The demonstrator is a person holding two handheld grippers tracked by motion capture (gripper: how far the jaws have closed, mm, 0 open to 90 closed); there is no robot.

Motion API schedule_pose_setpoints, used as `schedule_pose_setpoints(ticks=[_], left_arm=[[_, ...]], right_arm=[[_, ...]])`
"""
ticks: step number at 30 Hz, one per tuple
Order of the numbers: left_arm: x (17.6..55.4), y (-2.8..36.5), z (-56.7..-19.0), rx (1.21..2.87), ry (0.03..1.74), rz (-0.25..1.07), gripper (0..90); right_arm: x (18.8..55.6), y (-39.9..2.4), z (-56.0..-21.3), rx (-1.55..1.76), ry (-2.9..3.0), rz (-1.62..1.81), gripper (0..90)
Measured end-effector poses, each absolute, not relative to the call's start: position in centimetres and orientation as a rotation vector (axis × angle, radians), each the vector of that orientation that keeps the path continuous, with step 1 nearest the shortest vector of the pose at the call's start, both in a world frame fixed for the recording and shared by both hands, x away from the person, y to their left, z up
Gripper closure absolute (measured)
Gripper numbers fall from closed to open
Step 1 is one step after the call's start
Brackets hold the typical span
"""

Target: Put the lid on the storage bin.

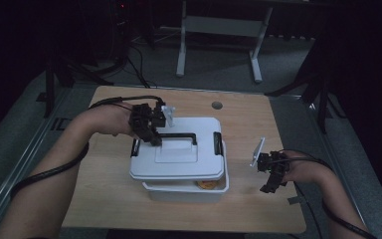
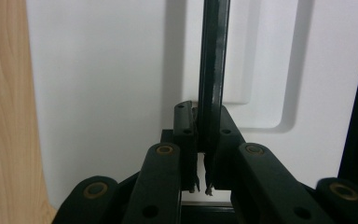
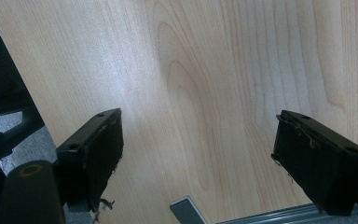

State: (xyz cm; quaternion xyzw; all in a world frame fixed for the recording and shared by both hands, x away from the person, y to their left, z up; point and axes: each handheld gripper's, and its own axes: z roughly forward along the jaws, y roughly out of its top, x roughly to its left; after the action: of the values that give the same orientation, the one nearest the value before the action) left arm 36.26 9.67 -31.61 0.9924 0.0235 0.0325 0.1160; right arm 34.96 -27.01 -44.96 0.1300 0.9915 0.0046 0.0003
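Left gripper [image 1: 155, 141] clamps the black handle [image 1: 179, 136] atop a white box's lid [image 1: 179, 157]; right of the box, the right gripper [image 1: 267, 186] hovers with jaws spread above the counter [image 1: 258, 209].

High view dim and grainy; room beyond the desk [image 1: 258, 124] falls to black. White box [image 1: 179, 162] is the brightest patch, soft shadow just under its front edge. Both gripper views brighter; soft glare on the woodgrain, nearest linkages slightly blurred.

Dim lab or studio: wooden table [image 1: 258, 124], stand legs [image 1: 219, 47] (cables on floor).
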Motion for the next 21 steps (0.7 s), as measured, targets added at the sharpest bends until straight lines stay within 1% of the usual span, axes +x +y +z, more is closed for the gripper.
schedule_pose_setpoints(ticks=[1,7,11,16,17,21], left_arm=[[36.2,9.0,-32.0,2.902,0.048,0.083,83.6],[36.4,7.6,-33.3,2.919,0.024,0.054,83.6],[36.4,7.4,-33.8,2.934,0.016,0.054,83.6],[36.8,6.6,-35.3,2.951,0.032,0.001,83.6],[36.8,6.5,-35.4,2.952,0.02,0.014,83.6],[36.9,6.1,-35.7,2.938,0.017,-0.008,83.6]], right_arm=[[35.0,-27.0,-45.0,0.405,3.116,0.014,15.4],[35.0,-26.9,-45.0,0.4,3.115,0.015,15.4],[34.9,-27.0,-45.1,0.4,3.117,0.014,15.4],[34.9,-27.2,-45.3,0.407,3.115,0.004,15.4],[35.0,-27.2,-45.3,0.406,3.114,0.0,15.4],[35.0,-27.1,-45.4,0.406,3.115,0.0,15.4]])
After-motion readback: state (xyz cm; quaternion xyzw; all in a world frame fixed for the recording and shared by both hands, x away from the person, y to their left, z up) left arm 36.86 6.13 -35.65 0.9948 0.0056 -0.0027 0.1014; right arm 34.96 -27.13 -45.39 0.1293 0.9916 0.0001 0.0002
